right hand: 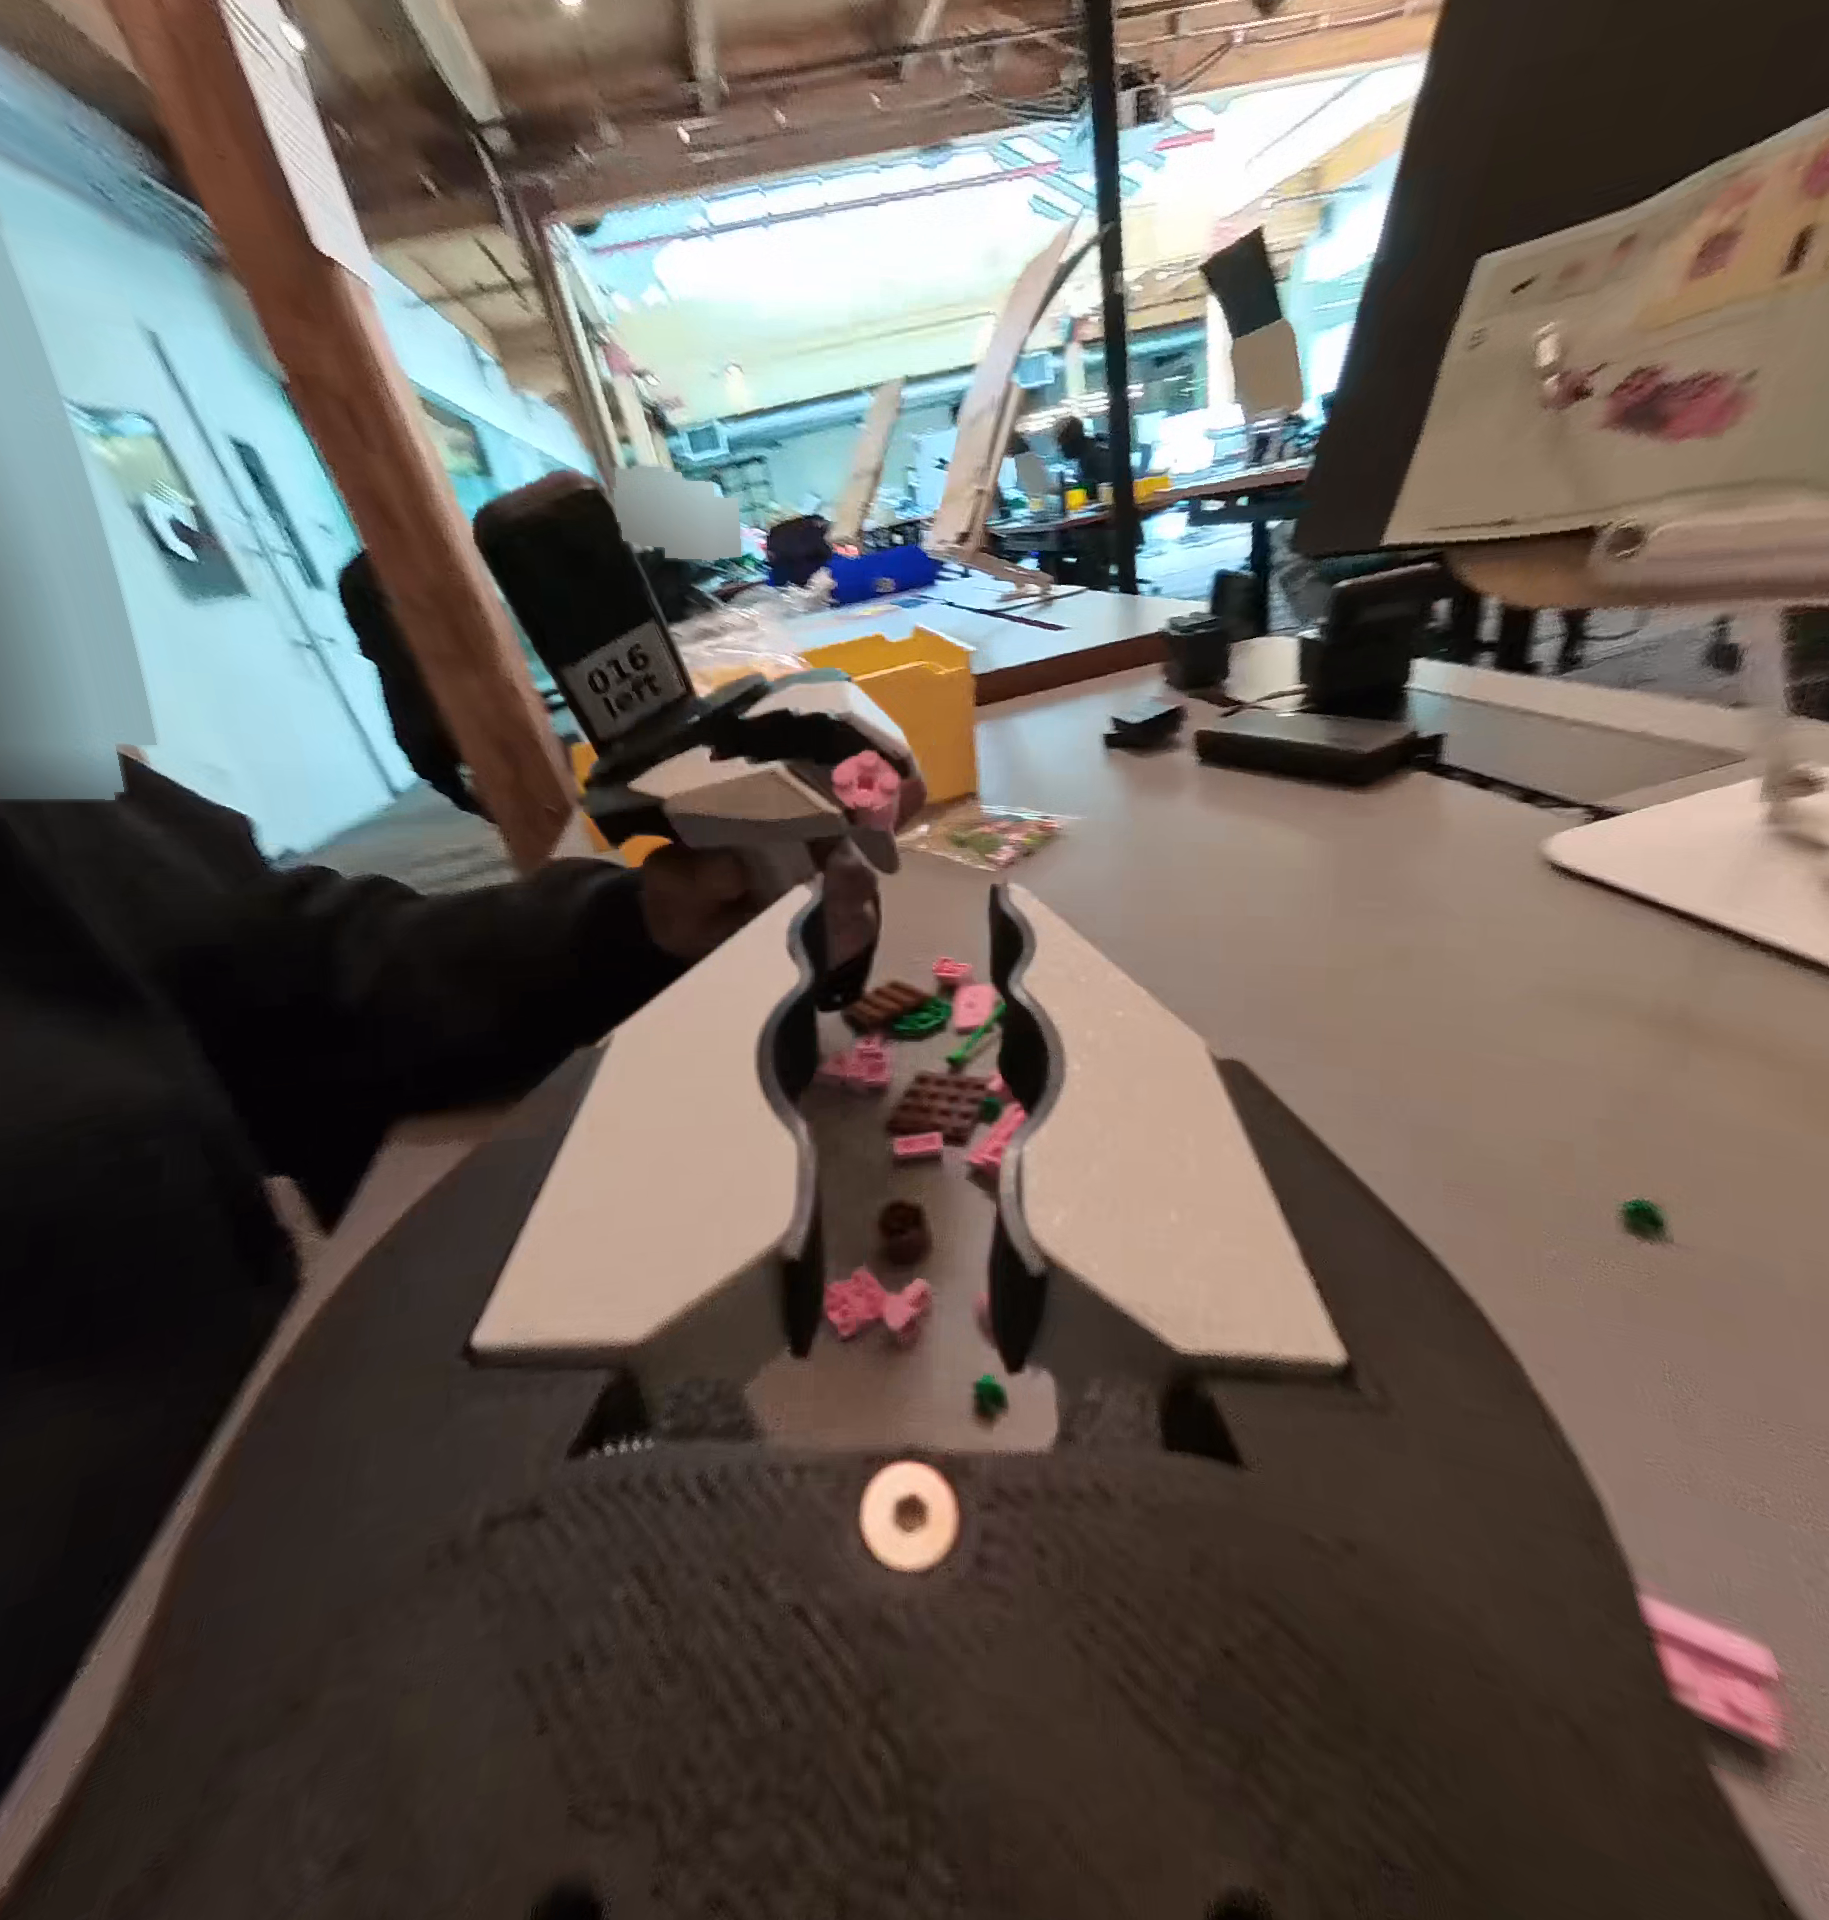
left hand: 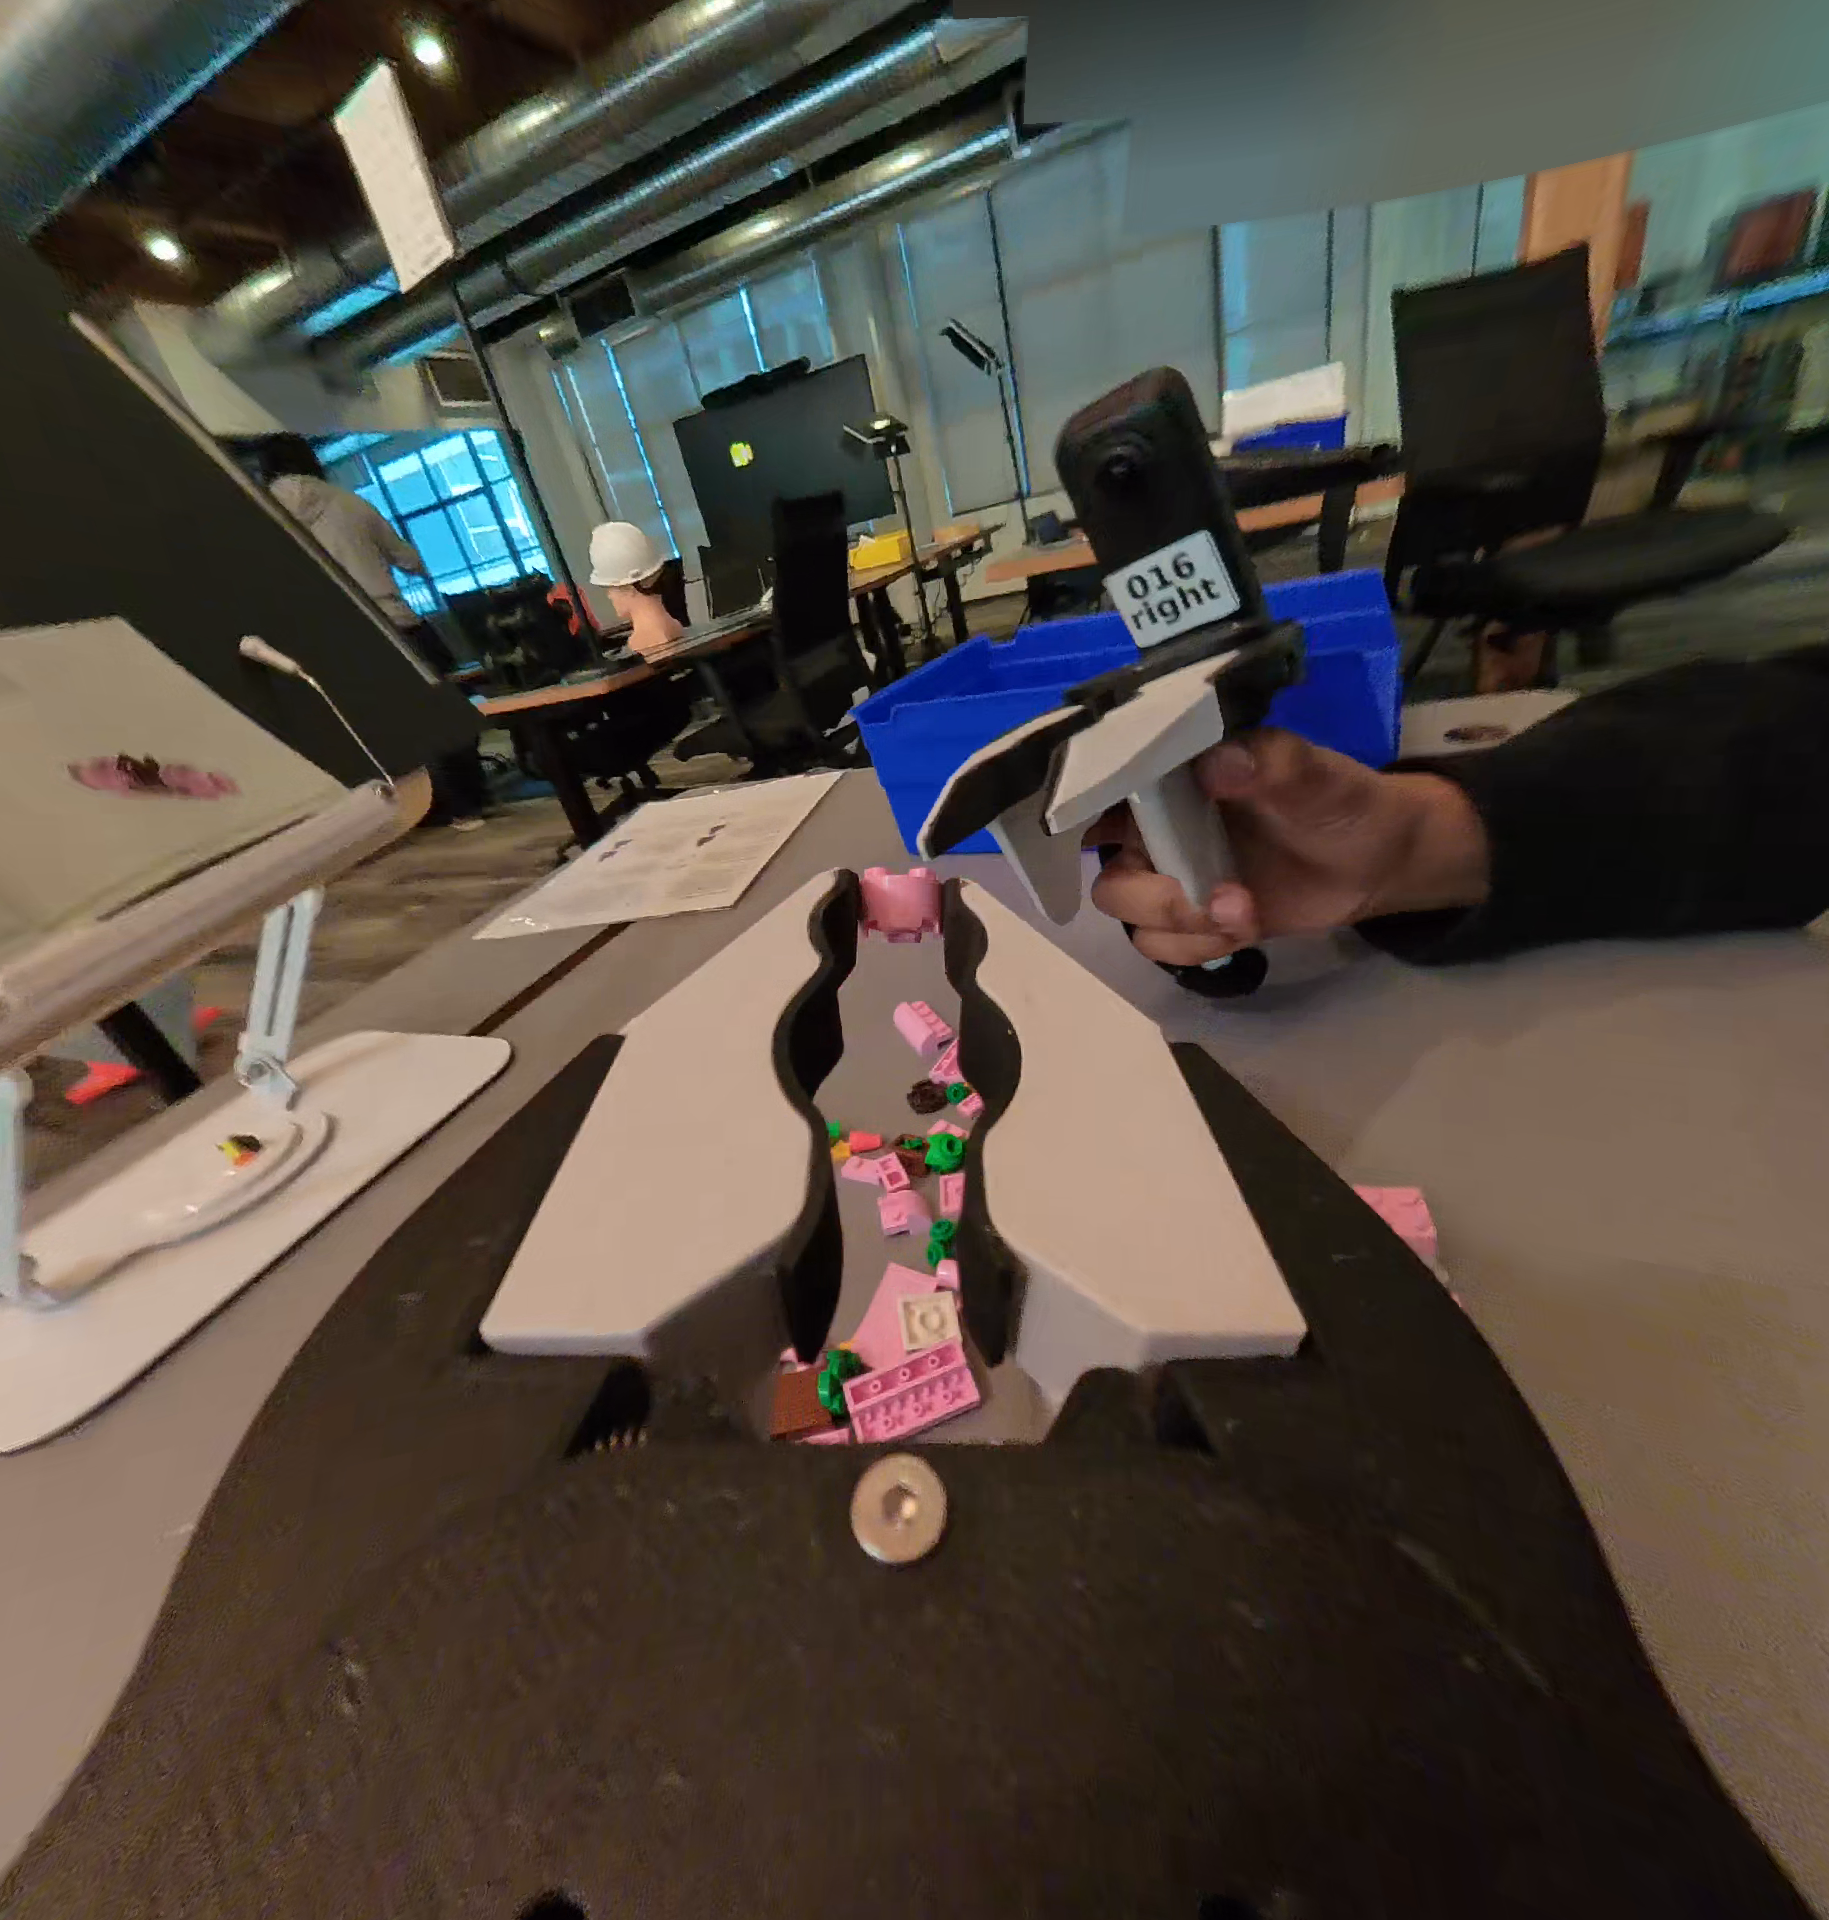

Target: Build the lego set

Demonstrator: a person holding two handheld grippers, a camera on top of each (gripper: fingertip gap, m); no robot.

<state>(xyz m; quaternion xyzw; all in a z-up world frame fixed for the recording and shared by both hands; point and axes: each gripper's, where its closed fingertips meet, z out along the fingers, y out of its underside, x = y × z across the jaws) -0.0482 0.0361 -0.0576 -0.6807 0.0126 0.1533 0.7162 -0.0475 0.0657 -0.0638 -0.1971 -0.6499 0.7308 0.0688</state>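
While our left tongs [left hand: 897,902] pinch a pink piece [left hand: 899,904] aloft, our right tongs [right hand: 902,914], half-open and empty, hover above loose bricks [right hand: 936,1101] on the bench [right hand: 1357,935].

We look from two cameras, each riding just behind its own tongs and facing forward along the fingers, low over the table [left hand: 1512,1122]. From the left tongs [left hand: 899,904] we face the right tongs [left hand: 1003,831], held up near and to the right. From the right tongs [right hand: 899,899] we face back at the left tongs [right hand: 874,805], near and to the left. Both views share the loose bricks [right hand: 910,1101] on the table between the tongs, close below, and the stand [left hand: 245,1164].
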